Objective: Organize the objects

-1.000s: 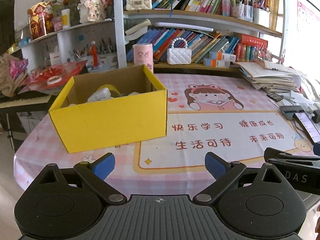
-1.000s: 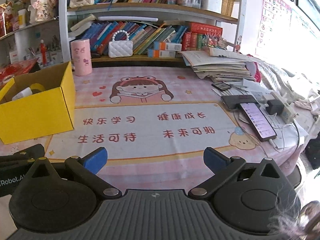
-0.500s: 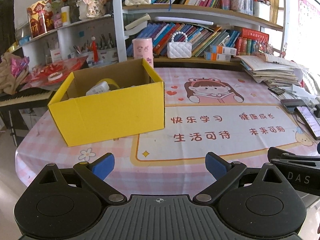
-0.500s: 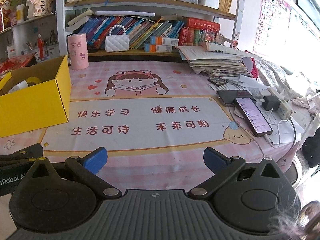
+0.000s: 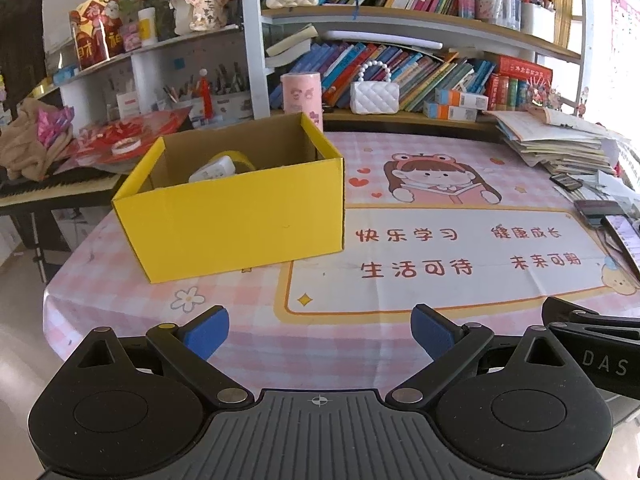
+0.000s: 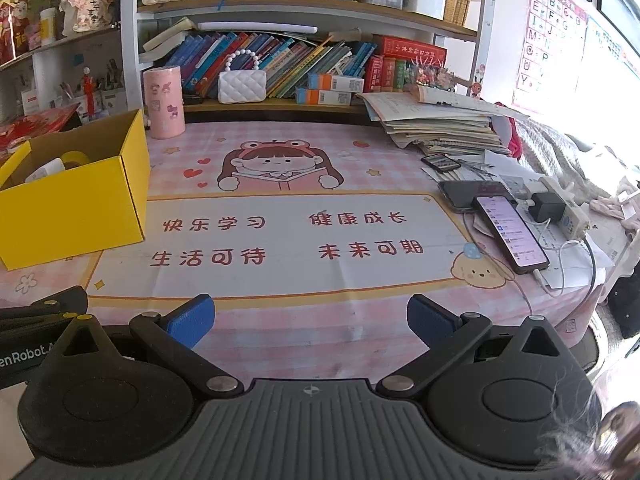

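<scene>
On the counter's (image 5: 400, 344) far left, the yellow box (image 5: 236, 224) was found, items already inside. Both grippers, left (image 5: 320, 330) and right (image 6: 308, 316), were held empty, fingers apart; the left was judged nearer.

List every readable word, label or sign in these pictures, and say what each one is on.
"快乐学习", "健康成长", "生活可待", "未来可期": red print on the tablecloth.
"DAS": the right tool's body, at the left view's edge.
"enRobot": cut off, on the left tool's body, at the right view's edge.
"A B C", "E F G": alphabet poster; lower rows blurred.
Book spines, phone screen: too small to read.
</scene>
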